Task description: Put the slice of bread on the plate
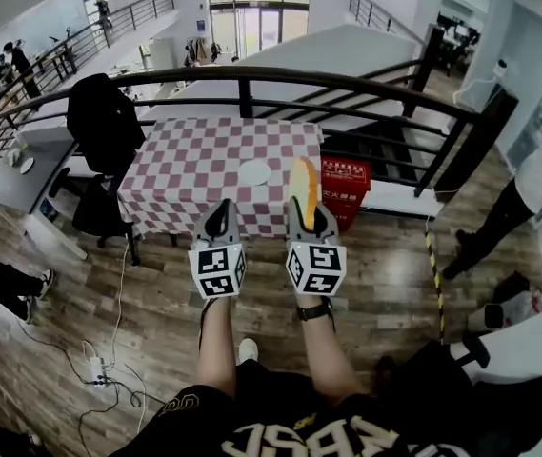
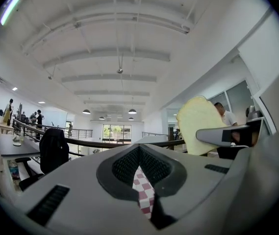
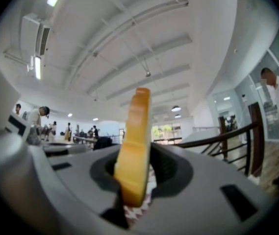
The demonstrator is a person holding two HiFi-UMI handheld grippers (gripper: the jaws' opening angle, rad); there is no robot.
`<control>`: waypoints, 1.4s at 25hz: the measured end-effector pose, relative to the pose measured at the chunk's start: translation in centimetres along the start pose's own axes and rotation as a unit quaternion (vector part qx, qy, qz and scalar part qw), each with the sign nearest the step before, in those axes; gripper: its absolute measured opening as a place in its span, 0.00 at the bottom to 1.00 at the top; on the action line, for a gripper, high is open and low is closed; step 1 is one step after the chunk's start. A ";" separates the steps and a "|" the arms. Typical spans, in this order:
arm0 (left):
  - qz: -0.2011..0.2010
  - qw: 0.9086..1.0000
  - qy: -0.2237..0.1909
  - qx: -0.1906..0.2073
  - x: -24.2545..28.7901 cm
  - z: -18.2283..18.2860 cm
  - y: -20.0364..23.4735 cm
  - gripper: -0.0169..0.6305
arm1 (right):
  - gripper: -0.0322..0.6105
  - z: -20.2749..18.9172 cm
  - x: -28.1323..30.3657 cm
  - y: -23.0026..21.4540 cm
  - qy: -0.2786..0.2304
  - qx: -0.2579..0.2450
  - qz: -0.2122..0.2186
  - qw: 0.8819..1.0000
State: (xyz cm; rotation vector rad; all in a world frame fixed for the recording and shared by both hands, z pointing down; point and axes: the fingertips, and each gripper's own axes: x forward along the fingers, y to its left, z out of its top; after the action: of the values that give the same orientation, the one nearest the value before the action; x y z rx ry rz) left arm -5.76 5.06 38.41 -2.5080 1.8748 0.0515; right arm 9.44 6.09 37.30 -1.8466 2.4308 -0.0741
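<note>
Gripping bread slice [image 1: 303, 185] upright on edge, right gripper [image 1: 310, 209] is facing plate [image 1: 254, 171] ahead-left; left gripper [image 1: 219, 209] is idling closed, empty.

Red-and-white checked table [image 1: 194, 169] on a wooden floor [image 1: 156, 293], close against a curved black railing [image 1: 347, 82]. At the table's left edge, a chair draped with a black jacket [image 1: 104, 122]. Just beside its right edge, a red box [image 1: 345, 187] on the floor. Yellow-and-black striped tape [image 1: 434, 274] across the floor's right part, near a person in a white shirt [image 1: 528, 193]. White power strip [image 1: 96, 369] with cables toward the lower left.
</note>
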 end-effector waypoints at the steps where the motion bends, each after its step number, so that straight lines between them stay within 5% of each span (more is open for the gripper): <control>1: 0.000 1.000 -0.004 0.001 1.1 0.4 0.9 0.05 | 0.20 0.3 1.4 0.3 -0.004 -0.004 0.001 1.000; 9: -0.095 0.994 -0.051 0.000 5.6 0.9 4.9 0.05 | 0.20 0.5 9.5 4.7 0.004 -0.018 0.023 1.000; 14: -0.081 0.995 -0.043 0.046 8.1 -0.2 7.4 0.05 | 0.20 -0.5 13.0 4.5 0.026 -0.024 0.016 0.999; 18: -0.068 0.996 -0.048 0.042 10.7 0.1 8.9 0.05 | 0.20 -1.0 16.2 4.2 0.027 -0.020 0.026 0.999; 23: -0.013 0.997 -0.020 0.073 16.2 -1.3 11.3 0.05 | 0.20 -0.4 21.6 3.3 0.009 -0.017 0.060 0.998; 35: 0.000 0.999 -0.037 0.022 27.0 1.1 9.9 0.05 | 0.20 3.0 30.2 -4.5 -0.017 0.007 0.068 0.998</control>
State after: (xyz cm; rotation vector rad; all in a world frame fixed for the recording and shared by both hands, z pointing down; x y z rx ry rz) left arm -7.61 -23.62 36.55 -2.4411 1.8280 0.0999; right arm 5.99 -24.20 33.51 -1.6584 2.5176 -0.0516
